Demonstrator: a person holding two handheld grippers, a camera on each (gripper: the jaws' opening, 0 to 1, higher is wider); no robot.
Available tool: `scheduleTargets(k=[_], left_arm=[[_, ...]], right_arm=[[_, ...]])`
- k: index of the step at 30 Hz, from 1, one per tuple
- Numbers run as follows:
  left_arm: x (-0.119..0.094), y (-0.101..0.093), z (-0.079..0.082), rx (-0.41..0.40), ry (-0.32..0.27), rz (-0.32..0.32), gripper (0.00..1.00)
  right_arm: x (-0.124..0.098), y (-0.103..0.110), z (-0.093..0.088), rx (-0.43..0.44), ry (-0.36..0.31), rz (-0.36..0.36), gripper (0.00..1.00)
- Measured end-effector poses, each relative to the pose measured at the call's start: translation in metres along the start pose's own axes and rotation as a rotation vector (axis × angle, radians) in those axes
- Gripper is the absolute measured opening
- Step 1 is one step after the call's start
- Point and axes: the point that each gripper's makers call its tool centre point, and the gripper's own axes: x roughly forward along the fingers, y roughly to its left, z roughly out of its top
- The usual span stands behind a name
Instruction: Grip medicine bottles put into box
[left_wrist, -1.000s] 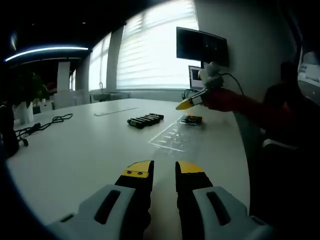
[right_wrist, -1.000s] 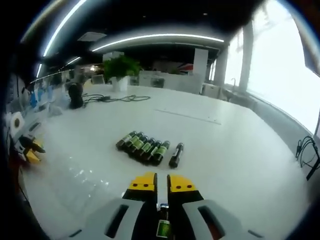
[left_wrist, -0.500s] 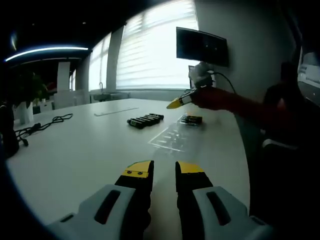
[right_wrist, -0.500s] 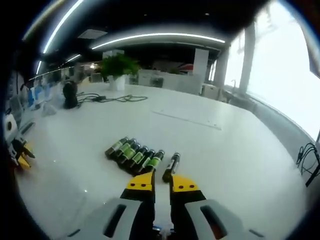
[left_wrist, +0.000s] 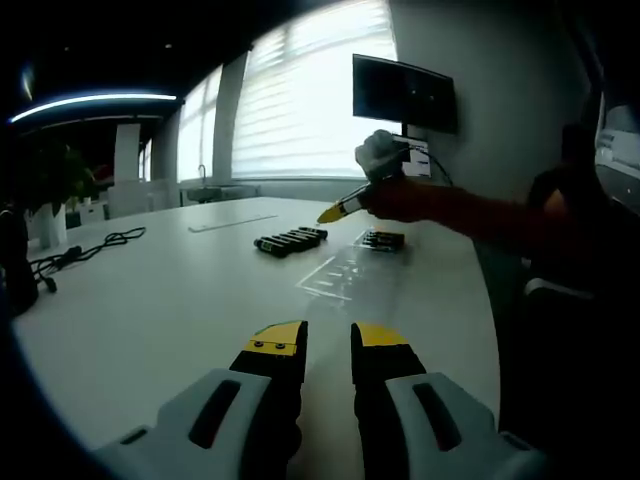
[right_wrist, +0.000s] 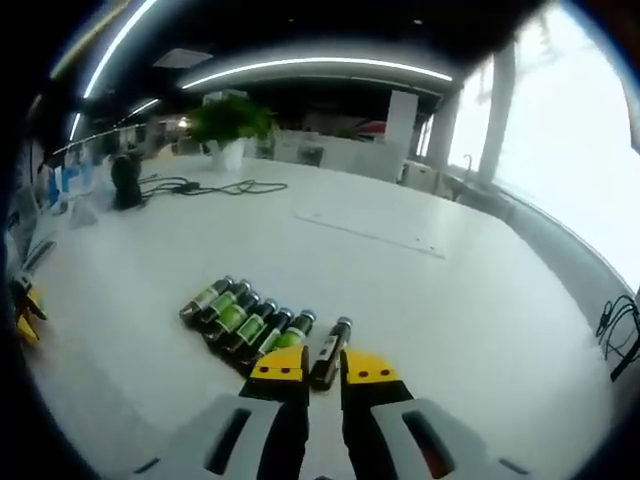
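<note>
My right gripper (right_wrist: 323, 369) is released, jaws straddling the lone bottle (right_wrist: 331, 351) beside the bottle row (right_wrist: 240, 324) mid-worktop (right_wrist: 430, 290); I centre before closing. My left gripper (left_wrist: 327, 340) idles, jaws apart, box (left_wrist: 350, 273) ahead.

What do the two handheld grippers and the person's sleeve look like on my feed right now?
Both the left gripper and the right gripper have light grey bodies with dark oval slots, black jaws and yellow tips. In the left gripper view, the arm carrying the right gripper wears a red sleeve, with a dark cable trailing behind it.
</note>
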Motion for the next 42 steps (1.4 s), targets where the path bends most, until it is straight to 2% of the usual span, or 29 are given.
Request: scheduleTargets(k=[15, 21, 32, 42], left_arm=[[0.0, -0.001, -0.001, 0.001, 0.001, 0.002, 0.12], [0.0, -0.001, 0.0, 0.0, 0.0, 0.001, 0.12], [-0.001, -0.002, 0.0, 0.001, 0.0, 0.001, 0.12], [0.0, -0.001, 0.0, -0.002, -0.001, 0.001, 0.12]], right_arm=[[0.026, -0.007, -0.01, 0.021, 0.064, -0.015, 0.1], [0.033, -0.006, -0.018, 0.033, 0.11, -0.012, 0.09], [0.03, -0.005, -0.018, 0.059, 0.109, -0.014, 0.07], [0.014, -0.004, -0.013, 0.07, 0.058, -0.02, 0.07]])
